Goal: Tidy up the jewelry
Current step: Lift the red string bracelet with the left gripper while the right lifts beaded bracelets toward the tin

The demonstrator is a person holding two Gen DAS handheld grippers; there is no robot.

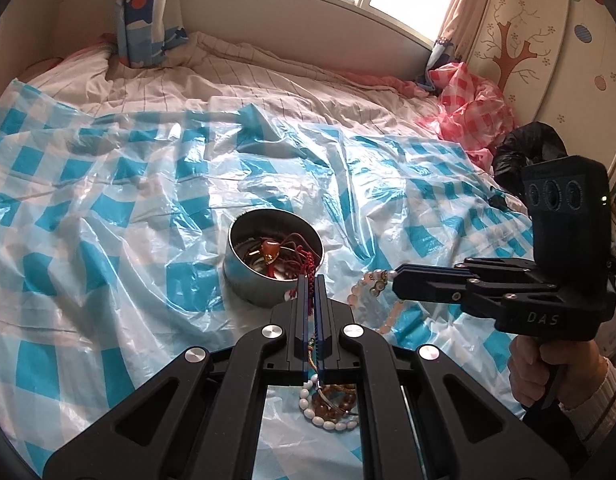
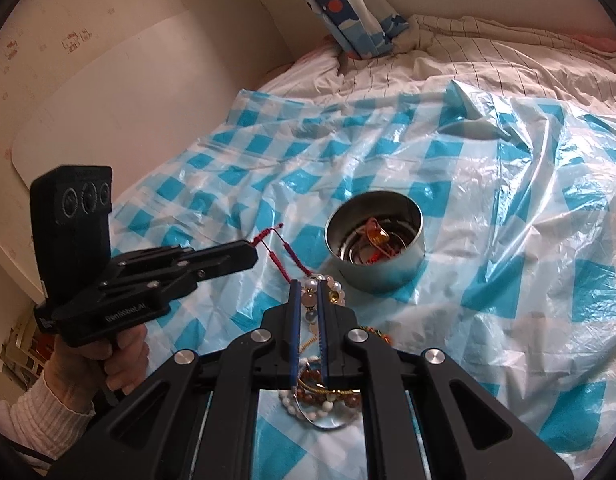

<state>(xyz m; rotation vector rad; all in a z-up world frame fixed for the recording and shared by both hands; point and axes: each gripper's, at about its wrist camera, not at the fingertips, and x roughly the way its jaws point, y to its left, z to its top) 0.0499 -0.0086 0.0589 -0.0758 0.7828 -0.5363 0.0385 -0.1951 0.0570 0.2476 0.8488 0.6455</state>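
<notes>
A round metal tin (image 1: 244, 276) (image 2: 387, 276) with an amber pendant and cords in it stands on the blue-checked plastic sheet (image 1: 108, 208). My left gripper (image 1: 311, 278) (image 2: 254, 250) is shut on a red cord (image 1: 308, 304) (image 2: 274, 258) just in front of the tin. The cord loops across towards my right gripper (image 2: 308, 283) (image 1: 393, 276). That one is shut on a pale bead bracelet (image 2: 308, 300) (image 1: 365, 290), which hangs from its tips to the right of the tin. A pile of bead bracelets and a bangle (image 1: 327, 404) (image 2: 319, 396) lies under the grippers.
The sheet covers a striped bed. A blue patterned pillow (image 1: 148, 12) leans at the back. A pink-checked plastic bag (image 1: 467, 108) and a black bag (image 1: 523, 148) lie at the right edge by a painted cabinet. A hand in a white sleeve (image 2: 80, 364) holds each gripper.
</notes>
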